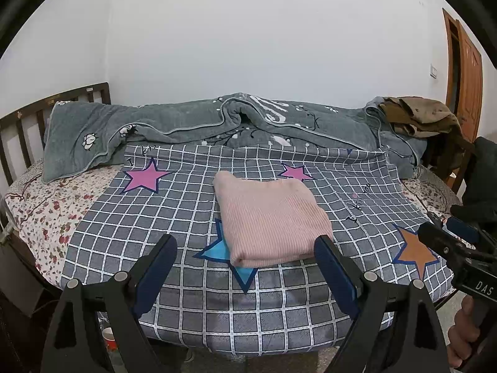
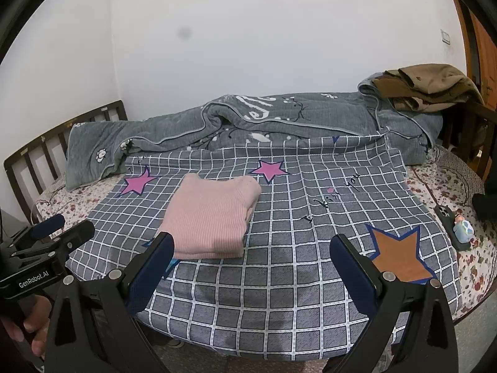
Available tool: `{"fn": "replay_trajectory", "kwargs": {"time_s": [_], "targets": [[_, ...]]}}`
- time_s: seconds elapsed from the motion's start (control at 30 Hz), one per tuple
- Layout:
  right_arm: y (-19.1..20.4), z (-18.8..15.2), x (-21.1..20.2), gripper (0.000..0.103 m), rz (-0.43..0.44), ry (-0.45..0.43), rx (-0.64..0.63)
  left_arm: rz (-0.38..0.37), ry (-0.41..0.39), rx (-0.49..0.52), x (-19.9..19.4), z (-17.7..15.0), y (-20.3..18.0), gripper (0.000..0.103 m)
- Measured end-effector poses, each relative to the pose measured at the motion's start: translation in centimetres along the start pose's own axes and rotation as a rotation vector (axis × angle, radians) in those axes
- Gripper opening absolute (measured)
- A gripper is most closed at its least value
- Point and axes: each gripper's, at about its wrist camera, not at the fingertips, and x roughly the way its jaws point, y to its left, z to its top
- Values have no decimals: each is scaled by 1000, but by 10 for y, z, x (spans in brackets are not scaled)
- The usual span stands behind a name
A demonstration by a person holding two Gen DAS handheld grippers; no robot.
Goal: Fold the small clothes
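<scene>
**Folded pink garment lies ahead of both tools, closer to the left one**

Nearest the lens in each wrist view are the tool's own two blue-padded fingers, spread wide with nothing between them: the left tool (image 1: 245,255) and the right tool (image 2: 251,256) both hang over the near edge of the bed, above the grey checked sheet (image 1: 186,205) with its printed stars.

The pink knit garment (image 1: 267,217) rests on that sheet as a compact rectangular stack, apparently already folded (the layered edges show at its near end). In the left wrist view it sits almost straight ahead, between the lines of the two fingers and a little right of centre, its near end just beyond the fingertips. In the right wrist view the same garment (image 2: 211,217) lies ahead and to the left, partly behind the left-hand finger. So the left tool is judged the nearer one and is better lined up with it.

The stack's long axis runs from near to far, slanting slightly, so its short near edge faces the tools. Any next grasp would likely meet that near edge first, with the right tool needing to swing left to reach it.

Farther back a rumpled grey quilt (image 1: 186,124) lies along the wall, well apart from the garment.
</scene>
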Motion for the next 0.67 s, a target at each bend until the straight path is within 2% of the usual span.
{"fn": "replay_trajectory", "kwargs": {"time_s": [0.67], "targets": [[1, 0, -2, 99, 1, -4, 3, -8, -9, 9, -4, 5, -3, 90]]}}
